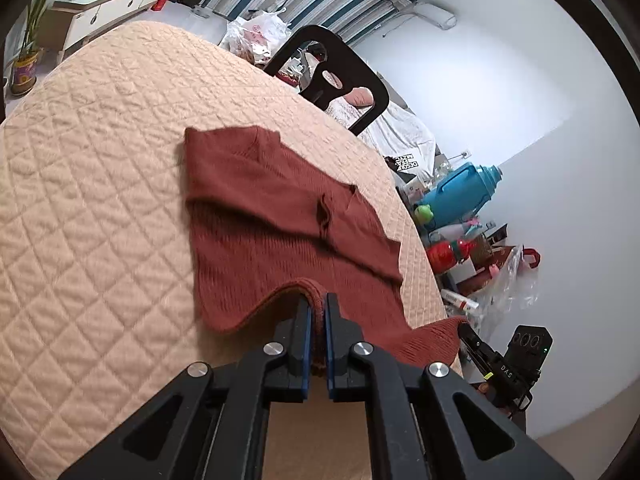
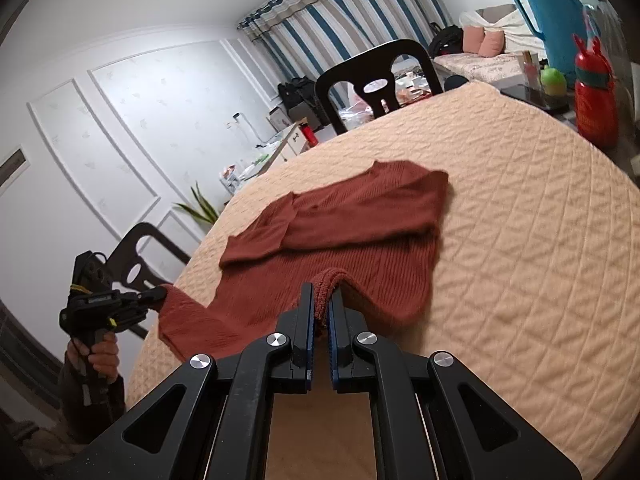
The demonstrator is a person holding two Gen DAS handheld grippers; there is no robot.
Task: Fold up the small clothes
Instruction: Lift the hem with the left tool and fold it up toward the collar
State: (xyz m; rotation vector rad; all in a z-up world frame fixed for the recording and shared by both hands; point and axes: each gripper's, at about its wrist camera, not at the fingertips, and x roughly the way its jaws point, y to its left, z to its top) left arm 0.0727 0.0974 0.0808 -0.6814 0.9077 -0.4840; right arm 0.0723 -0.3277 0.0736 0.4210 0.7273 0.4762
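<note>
Centrally, a rust-red ribbed knit sweater [image 1: 280, 216] lies on a tabletop covered with a peach quilt [image 1: 92, 208] stitched in a diamond pattern. Both sleeves are folded across the body as flat bands, and the far end of the garment rests flat on the quilt. Its near hem is raised at two points.

Left gripper [image 1: 318, 304]: black angular fingers with blue ridged pads, closed tight on a pinched fold of the thick hem, which rises in a narrow hump between them. Right gripper [image 2: 322, 300]: same build, likewise clamped on a bunched tuft of hem. From the right wrist view, the left gripper appears at the sweater's other near corner, its black handle held by a hand [image 2: 98, 354]. Between the two grips the hem sags in a shallow curve.

Beyond the far edge stands a black moulded chair [image 2: 376, 76] with a cut-out back. To one side of the tabletop are a glossy blue plastic jug [image 1: 460, 192] and a red bottle [image 2: 594, 108]. Striped curtains [image 2: 344, 12] hang in soft vertical folds.
</note>
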